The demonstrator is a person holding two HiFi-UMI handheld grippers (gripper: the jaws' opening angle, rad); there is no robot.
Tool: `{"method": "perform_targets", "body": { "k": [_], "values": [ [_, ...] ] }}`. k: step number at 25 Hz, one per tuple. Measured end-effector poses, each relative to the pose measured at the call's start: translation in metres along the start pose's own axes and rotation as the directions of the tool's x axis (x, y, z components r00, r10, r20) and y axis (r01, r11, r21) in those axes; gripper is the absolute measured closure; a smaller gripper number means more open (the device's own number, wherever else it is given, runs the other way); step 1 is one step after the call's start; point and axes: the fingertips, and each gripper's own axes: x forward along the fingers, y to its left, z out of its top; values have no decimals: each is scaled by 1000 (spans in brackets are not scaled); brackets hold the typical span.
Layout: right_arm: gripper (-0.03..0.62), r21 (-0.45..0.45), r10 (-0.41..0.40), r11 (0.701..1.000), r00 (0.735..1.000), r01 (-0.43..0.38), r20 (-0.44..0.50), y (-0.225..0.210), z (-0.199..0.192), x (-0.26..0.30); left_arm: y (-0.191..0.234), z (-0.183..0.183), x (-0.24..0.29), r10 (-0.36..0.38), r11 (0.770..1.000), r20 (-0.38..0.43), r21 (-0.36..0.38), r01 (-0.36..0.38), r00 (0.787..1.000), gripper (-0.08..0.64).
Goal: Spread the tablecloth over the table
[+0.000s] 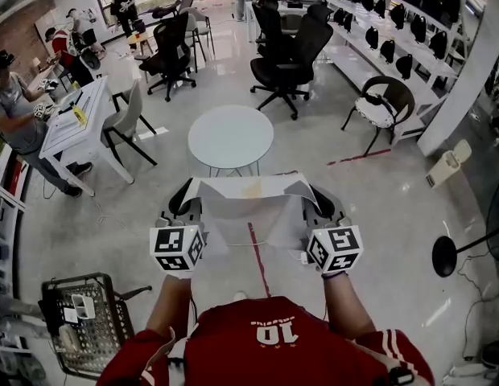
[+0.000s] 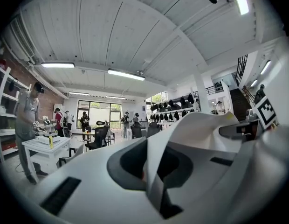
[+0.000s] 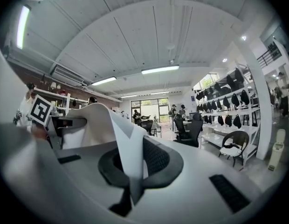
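Left gripper (image 1: 183,199): fingers clamped on the tablecloth (image 1: 251,209), at its top edge's left end.
Right gripper (image 1: 318,199): fingers clamped on that edge's right end.
Tablecloth: white; we hold it stretched between both grippers, above the floor (image 1: 378,207), on our side of the round surface (image 1: 231,137).
Room: open floor around that surface; office chairs (image 1: 291,59) beyond it.

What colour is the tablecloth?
The tablecloth is white, faintly stained yellowish; clearest in the head view.
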Motion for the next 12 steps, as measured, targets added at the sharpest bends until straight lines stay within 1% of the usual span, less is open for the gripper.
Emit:
{"method": "perform_targets", "body": {
  "k": [3, 12],
  "values": [
    [577, 37, 9, 999, 1000, -9, 11, 1, 1, 0, 1, 1, -1, -5, 1000, 4, 1, 5, 1000, 545],
    [577, 38, 9, 999, 1000, -9, 5, 7, -1, 7, 11, -2, 0, -10, 1000, -1, -4, 10, 1000, 545]
  ]
}}
